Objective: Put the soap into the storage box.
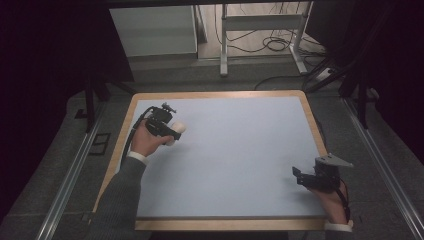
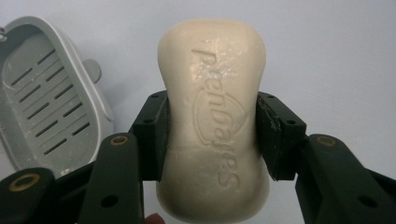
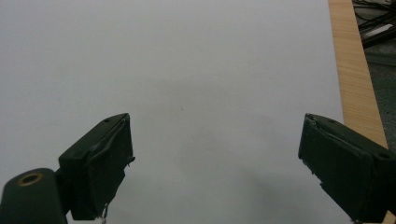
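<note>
The soap bar (image 2: 214,121) is sitting between the two black jaws of the left claw (image 2: 212,135), which is clamped on its narrow waist from both sides. The bar is cream-coloured, with letters pressed into its face. In the high view the left claw (image 1: 167,129) is hanging over the worktop (image 1: 235,160) at about ten o'clock, and the pale end of the soap (image 1: 178,128) is sticking out of it toward three o'clock.

The grey soap dish (image 2: 44,98) is lying on the worktop at about nine o'clock from the bar in the left gripper view, near it but apart. Its slotted bottom is bare.

So I am judging that the pick-up is done and the carrying is going on; what is remaining is probably to bring the bar over the dish, lower it in and let go.

The right claw (image 1: 306,176) is waiting at about four o'clock of the worktop, near the wooden edge, with its jaws standing wide apart and nothing between them, as the right gripper view is showing (image 3: 215,163).

The worktop is a pale blue-grey sheet with a light wood border (image 1: 215,94). Around it the room is dark; beyond the far side a white frame (image 1: 262,35) and loose cables (image 1: 272,45) are lying on the floor.
</note>
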Action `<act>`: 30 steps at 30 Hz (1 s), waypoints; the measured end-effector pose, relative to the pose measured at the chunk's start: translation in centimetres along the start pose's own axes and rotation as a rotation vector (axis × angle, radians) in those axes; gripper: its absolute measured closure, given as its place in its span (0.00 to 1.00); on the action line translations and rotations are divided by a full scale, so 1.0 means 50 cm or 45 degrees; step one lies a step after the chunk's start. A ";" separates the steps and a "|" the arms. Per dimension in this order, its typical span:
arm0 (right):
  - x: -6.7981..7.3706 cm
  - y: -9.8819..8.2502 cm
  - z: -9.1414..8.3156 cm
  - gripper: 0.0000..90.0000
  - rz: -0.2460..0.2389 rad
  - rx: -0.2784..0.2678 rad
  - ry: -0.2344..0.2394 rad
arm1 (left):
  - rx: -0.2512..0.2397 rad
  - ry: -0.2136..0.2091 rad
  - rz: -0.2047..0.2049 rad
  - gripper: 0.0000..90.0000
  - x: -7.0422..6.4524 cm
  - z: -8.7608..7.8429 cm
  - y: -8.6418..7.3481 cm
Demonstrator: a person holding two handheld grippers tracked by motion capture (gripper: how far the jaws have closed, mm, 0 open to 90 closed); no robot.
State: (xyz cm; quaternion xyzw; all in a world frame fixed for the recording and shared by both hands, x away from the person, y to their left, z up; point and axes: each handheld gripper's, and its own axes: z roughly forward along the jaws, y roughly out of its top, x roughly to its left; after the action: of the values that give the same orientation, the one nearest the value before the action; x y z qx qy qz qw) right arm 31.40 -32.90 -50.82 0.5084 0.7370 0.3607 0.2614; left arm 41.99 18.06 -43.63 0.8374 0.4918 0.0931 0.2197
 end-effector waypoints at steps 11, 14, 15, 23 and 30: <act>-0.002 -0.001 0.002 0.11 -0.002 0.005 -0.001 | -0.019 0.018 -0.056 0.55 0.034 -0.008 -0.002; -0.002 -0.002 0.002 0.11 -0.001 0.006 -0.001 | -0.030 0.024 -0.066 0.55 0.041 -0.014 -0.001; -0.002 -0.001 0.002 0.11 -0.002 0.005 -0.001 | -0.030 0.024 -0.070 0.55 0.044 -0.015 -0.001; -0.003 -0.002 0.002 0.11 0.001 0.005 -0.001 | -0.047 0.050 -0.109 0.55 0.072 -0.027 -0.001; -0.002 -0.002 0.003 0.11 -0.001 0.010 -0.003 | -0.059 0.060 -0.159 0.55 0.101 -0.030 -0.005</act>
State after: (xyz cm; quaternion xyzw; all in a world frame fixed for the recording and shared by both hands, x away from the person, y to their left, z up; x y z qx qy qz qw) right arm 31.49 -32.99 -50.98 0.5096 0.7382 0.3573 0.2603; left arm 43.76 22.96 -42.71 0.7974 0.5458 0.1103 0.2328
